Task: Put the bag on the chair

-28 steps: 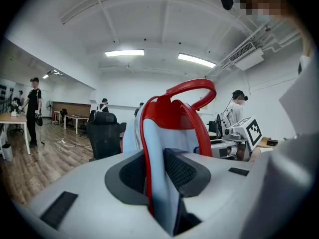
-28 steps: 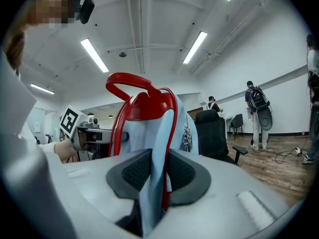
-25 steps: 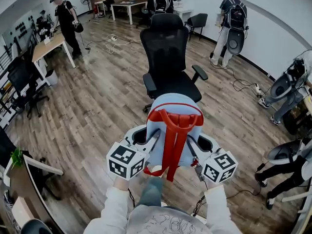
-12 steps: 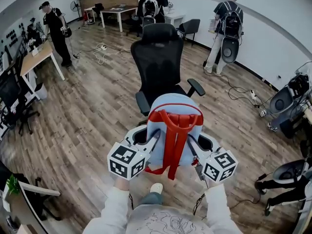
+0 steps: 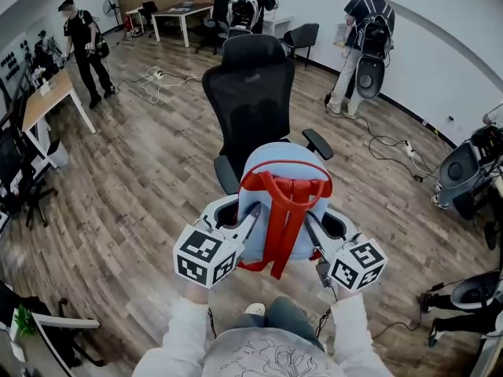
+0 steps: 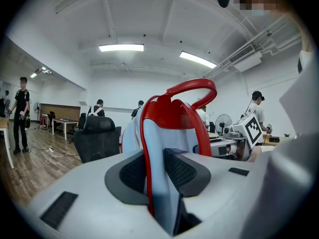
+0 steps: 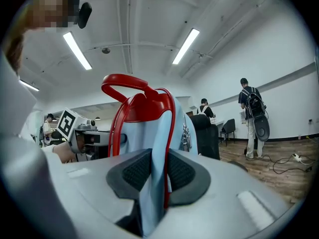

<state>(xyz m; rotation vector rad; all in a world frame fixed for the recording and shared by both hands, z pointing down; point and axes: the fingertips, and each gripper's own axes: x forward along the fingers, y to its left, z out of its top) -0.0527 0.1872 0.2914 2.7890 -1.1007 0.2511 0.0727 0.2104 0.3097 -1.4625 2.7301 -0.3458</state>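
Note:
A light blue backpack with red straps and a red top handle hangs in the air between my two grippers. My left gripper is shut on the bag's left edge, its pads pressing the fabric. My right gripper is shut on the bag's right edge. The black office chair stands just beyond the bag, its back facing me side-on and its seat mostly hidden behind the bag. In the left gripper view the chair shows left of the bag; in the right gripper view the chair shows right of it.
Wooden floor all round. A desk stands at the left, cables lie at the right. A person stands far left, two others with backpacks near the back wall. Black round devices sit by the right wall.
I have walked forward with the bag held in both grippers; the chair has come closer and now stands right behind the bag. Both grips are unchanged.

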